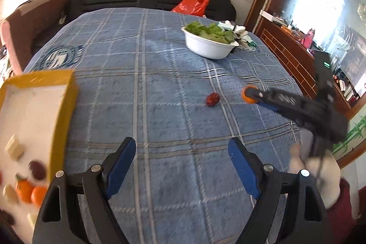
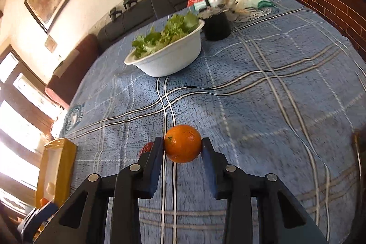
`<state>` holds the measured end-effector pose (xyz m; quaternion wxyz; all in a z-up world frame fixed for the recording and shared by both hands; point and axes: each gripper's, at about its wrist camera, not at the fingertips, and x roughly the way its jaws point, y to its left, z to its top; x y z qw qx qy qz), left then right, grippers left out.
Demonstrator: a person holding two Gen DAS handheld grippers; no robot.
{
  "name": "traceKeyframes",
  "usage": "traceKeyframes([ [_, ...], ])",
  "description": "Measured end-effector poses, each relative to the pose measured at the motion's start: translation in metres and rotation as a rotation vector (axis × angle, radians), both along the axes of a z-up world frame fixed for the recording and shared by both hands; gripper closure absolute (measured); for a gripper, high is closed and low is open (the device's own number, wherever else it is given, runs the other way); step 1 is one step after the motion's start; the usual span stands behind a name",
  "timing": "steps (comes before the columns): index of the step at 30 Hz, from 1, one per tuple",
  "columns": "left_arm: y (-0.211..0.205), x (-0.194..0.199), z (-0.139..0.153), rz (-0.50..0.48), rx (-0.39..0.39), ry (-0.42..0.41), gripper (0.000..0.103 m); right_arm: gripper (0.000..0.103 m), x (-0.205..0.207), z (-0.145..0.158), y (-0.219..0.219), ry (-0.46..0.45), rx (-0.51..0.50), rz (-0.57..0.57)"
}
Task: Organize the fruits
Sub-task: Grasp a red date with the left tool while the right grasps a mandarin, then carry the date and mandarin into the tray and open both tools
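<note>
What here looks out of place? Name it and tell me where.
One dark red fruit lies loose on the blue cloth, outside the yellow box holding the other fruit. The right claw grips an orange.

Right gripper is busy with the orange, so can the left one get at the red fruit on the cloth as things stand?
Probably yes. The left gripper has its jaws wide apart and empty, and the red fruit lies alone on bare tablecloth ahead of it. The right gripper, shut on the orange, is beside it but apart.
</note>
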<state>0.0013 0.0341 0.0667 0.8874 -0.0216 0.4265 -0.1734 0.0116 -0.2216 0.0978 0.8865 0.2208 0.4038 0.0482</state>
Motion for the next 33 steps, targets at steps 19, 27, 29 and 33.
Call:
traceKeyframes([
  [19,-0.106,0.091,-0.059,-0.147,0.191,0.025,0.084,0.066,-0.017,-0.005,-0.034,-0.053,0.079,-0.036],
  [27,-0.083,0.065,-0.033,-0.104,0.147,-0.021,0.084,0.066,-0.015,-0.008,-0.032,-0.046,0.069,-0.037],
  [29,-0.068,0.052,-0.020,-0.084,0.121,-0.040,0.084,0.066,-0.015,-0.008,-0.031,-0.048,0.059,-0.037],
  [33,-0.037,0.026,0.003,-0.021,0.071,-0.070,0.084,0.066,-0.015,-0.009,-0.028,-0.048,0.034,-0.044],
])
